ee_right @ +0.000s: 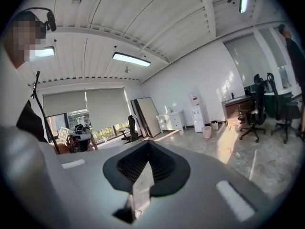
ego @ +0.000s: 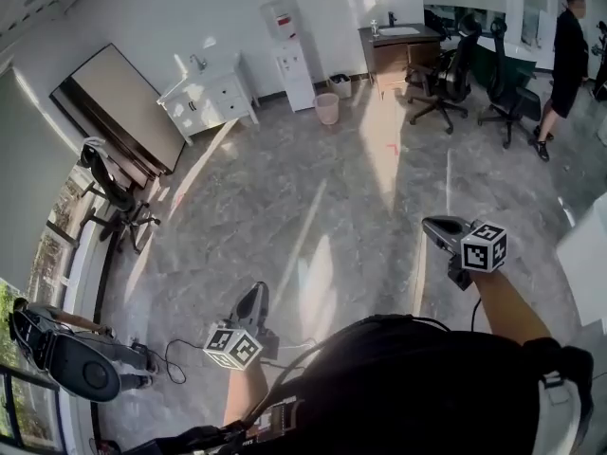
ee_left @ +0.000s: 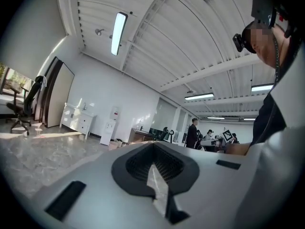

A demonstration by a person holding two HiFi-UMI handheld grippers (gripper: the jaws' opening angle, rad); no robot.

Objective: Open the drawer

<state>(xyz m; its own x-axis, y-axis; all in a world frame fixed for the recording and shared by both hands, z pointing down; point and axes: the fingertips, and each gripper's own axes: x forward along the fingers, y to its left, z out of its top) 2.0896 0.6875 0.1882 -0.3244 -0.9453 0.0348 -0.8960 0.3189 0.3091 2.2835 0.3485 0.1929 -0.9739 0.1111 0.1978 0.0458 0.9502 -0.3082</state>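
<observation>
Two closed grippers (ego: 256, 293) (ego: 432, 224), glossy marbled floor (ego: 313, 188)

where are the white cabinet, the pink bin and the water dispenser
white cabinet (ego: 211, 102), head view, on its front face
pink bin (ego: 326, 110), head view, on its side wall
water dispenser (ego: 296, 79), head view, on its lower front panel

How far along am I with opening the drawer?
Nothing looks done yet. The white cabinet by the far wall shows flush fronts, no drawer pulled out. In hand: nothing; left claw and right claw are shut and empty, held over the floor, far from it. Left: reach a drawer, grip its handle, pull.
</observation>
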